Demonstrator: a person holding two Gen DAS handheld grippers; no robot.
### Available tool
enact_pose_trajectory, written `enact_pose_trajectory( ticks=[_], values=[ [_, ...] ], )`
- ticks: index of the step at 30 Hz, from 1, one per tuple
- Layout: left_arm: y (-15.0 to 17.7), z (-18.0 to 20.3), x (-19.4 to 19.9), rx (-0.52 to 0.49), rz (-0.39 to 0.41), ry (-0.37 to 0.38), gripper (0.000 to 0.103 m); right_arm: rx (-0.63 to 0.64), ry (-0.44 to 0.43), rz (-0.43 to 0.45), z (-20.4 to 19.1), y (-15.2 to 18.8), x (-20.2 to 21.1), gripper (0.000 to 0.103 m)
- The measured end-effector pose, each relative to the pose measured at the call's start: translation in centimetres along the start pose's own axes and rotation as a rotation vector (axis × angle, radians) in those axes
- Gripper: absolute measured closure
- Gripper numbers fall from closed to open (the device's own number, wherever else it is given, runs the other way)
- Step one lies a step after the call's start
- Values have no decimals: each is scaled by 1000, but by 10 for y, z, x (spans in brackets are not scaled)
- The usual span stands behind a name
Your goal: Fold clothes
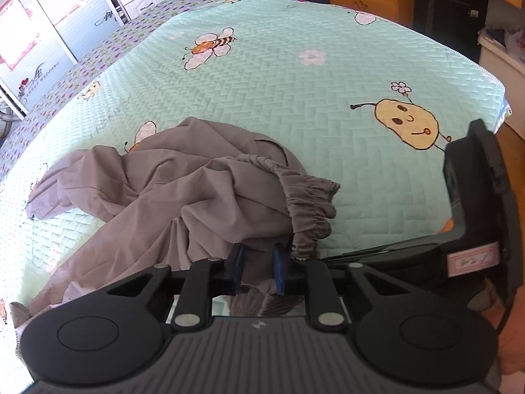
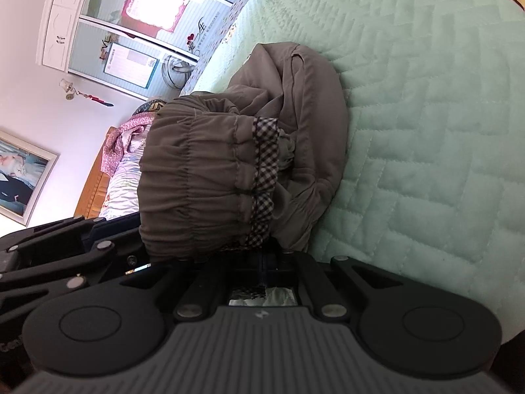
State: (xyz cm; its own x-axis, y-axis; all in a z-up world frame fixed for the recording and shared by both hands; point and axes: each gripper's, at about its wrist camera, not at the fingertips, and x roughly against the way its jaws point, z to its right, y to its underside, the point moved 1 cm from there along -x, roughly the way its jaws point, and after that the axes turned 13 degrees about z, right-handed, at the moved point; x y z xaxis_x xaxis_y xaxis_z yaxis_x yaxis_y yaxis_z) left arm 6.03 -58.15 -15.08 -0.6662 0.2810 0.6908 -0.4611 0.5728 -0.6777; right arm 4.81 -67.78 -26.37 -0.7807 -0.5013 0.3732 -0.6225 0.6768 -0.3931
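A bed carries a mint-green quilted cover (image 1: 295, 105) printed with bees and flowers. A crumpled grey-brown garment (image 1: 183, 190) lies on its near left part.

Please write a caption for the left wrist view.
Left gripper closes on crumpled grey trousers lying on a green quilt.

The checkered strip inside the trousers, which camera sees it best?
The right wrist view. There the checkered strip runs along the inside of the gathered waistband of the grey trousers, close and sharp. The left wrist view shows only the waistband's grey outside; the strip is hidden.
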Motion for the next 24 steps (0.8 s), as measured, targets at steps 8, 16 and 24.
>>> enact_pose_trajectory(
  ticks=[8,16,24],
  values=[
    [16,-11,-5,3,-33,21,99,152,49,21,-19,-7,40,87],
    [49,-26,-10,66,-95,47,100,231,100,248,-31,-53,78,72],
    [51,-42,2,141,-55,90,97,347,55,222,-81,-57,31,43]
  ],
)
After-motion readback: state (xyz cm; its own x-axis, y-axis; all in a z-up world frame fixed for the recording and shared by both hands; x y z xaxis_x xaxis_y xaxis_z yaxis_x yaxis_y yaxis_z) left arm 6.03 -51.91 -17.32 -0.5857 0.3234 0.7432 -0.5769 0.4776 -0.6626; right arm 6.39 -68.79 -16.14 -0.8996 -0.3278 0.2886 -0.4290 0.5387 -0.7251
